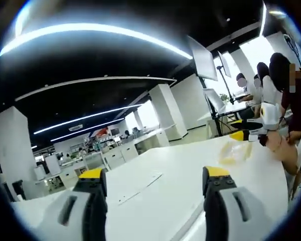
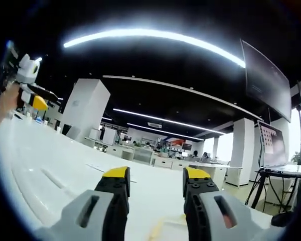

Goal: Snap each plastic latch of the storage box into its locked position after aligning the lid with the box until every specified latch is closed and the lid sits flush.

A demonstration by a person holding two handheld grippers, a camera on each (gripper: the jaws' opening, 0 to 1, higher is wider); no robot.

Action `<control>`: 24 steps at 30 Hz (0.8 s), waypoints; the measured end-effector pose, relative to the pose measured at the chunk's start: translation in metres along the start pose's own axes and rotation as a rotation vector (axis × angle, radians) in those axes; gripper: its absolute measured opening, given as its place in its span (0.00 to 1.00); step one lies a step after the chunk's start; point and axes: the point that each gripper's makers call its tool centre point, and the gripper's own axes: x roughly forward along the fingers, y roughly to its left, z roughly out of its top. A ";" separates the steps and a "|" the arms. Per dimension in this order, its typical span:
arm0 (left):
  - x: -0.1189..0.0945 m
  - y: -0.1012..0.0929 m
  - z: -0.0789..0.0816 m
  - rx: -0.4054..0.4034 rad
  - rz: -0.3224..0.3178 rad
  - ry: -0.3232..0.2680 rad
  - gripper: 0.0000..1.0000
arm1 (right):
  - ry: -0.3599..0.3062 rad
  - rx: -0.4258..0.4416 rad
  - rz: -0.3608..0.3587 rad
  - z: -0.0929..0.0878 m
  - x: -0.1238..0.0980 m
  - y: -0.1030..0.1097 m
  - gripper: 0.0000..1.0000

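Note:
In the left gripper view my left gripper (image 1: 155,175) is open, its yellow-tipped jaws wide apart over a white tabletop (image 1: 160,165) with nothing between them. A hand holds my right gripper (image 1: 247,130) at the right, above a clear yellowish plastic piece (image 1: 235,151) lying on the table. In the right gripper view that gripper (image 2: 156,174) also stands open and empty. Close under it is a smooth white surface with shallow moulded grooves (image 2: 45,178), which looks like the box lid. My left gripper (image 2: 34,98) shows far left. I cannot make out any latch.
Several people (image 1: 278,80) stand at the table's right end. A thin flat strip (image 1: 140,187) lies mid-table. A monitor on a stand (image 2: 273,150) and rows of white desks (image 2: 170,161) sit beyond the table, with white pillars (image 1: 166,108) behind.

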 end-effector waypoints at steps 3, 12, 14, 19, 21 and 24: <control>0.013 -0.015 0.003 0.009 -0.045 0.004 0.78 | -0.019 0.013 -0.017 0.003 -0.002 -0.004 0.42; 0.061 -0.062 0.005 0.057 -0.190 0.047 0.77 | -0.034 0.032 -0.052 0.005 -0.005 -0.012 0.42; 0.073 -0.077 0.005 0.071 -0.245 0.065 0.76 | -0.032 0.035 -0.056 0.004 -0.005 -0.013 0.42; 0.095 -0.109 0.000 0.086 -0.353 0.101 0.76 | -0.035 0.041 -0.059 0.006 -0.004 -0.014 0.42; 0.103 -0.121 -0.003 0.081 -0.397 0.117 0.76 | -0.035 0.042 -0.065 0.006 -0.004 -0.015 0.42; 0.118 -0.138 -0.011 0.088 -0.457 0.151 0.76 | -0.040 0.048 -0.077 0.007 -0.003 -0.018 0.42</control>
